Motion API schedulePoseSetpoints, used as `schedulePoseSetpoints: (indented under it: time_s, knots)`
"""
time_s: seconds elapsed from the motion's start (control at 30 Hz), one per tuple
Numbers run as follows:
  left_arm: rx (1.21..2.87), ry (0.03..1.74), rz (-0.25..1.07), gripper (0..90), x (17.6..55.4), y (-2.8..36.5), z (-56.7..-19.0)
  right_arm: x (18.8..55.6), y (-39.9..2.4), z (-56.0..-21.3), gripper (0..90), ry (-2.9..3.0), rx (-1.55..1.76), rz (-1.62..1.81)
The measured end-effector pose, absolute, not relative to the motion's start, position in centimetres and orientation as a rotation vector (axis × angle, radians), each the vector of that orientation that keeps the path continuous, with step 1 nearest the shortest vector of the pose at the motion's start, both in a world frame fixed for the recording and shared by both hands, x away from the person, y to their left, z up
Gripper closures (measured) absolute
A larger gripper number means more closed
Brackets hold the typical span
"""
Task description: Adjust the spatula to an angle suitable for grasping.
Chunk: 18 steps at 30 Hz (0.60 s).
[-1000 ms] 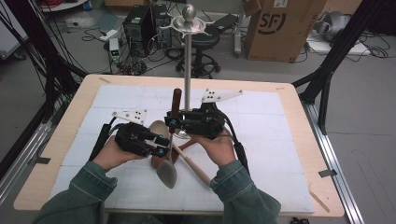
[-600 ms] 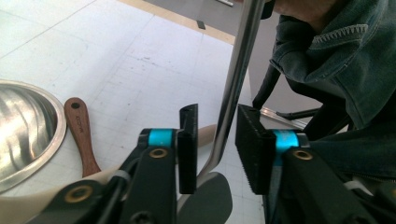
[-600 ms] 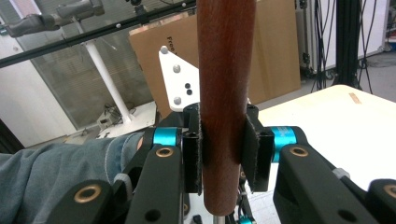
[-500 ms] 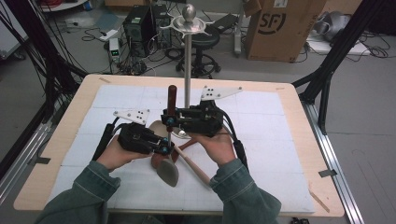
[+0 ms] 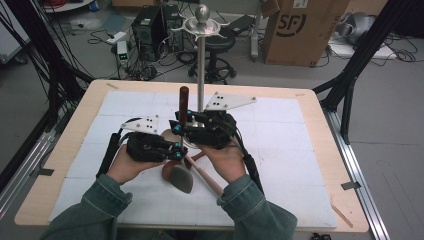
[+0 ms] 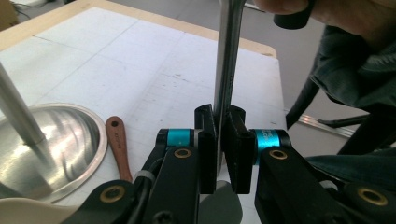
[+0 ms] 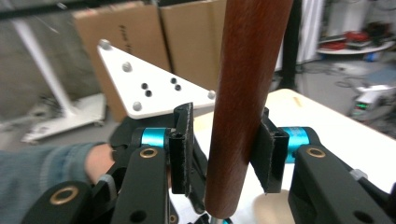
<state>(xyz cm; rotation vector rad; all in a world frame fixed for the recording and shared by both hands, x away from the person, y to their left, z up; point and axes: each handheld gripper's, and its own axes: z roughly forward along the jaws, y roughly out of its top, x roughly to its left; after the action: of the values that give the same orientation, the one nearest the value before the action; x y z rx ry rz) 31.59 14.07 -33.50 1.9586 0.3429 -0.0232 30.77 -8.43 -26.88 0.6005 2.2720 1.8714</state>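
At table centre | left gripper [image 6: 223, 144]: clamps flat steel shank [image 6: 227, 56] | right gripper [image 7: 227, 154]: jaws easing apart, round brown wooden handle [image 7: 243, 93] between.

This is a lab or test room set up for recording. A wooden table [image 5: 320, 150] with a white gridded mat [image 5: 280, 140] stands on a grey floor strewn with cables [image 5: 165, 60], beside computer towers [image 5: 150, 25], a cardboard box [image 5: 300, 30] and black rig poles [image 5: 365, 55].
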Motion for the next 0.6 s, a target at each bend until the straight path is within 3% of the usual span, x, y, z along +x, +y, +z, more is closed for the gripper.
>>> schedulePoseSetpoints:
  time_s: [0.17,0.33,0.6]
  knots:
    - [1.936,0.373,0.026,84.2,31.1,13.8,-33.1,30.3,-8.3,-26.8,70.9,2.222,0.615,1.848]
    - [1.917,0.371,-0.022,82.6,31.3,14.2,-32.9,31.3,-8.9,-26.8,72.5,2.245,0.589,1.995]
    - [1.872,0.431,0.03,63.4,31.2,15.7,-32.5,33.1,-10.7,-25.7,72.6,2.268,0.486,2.083]
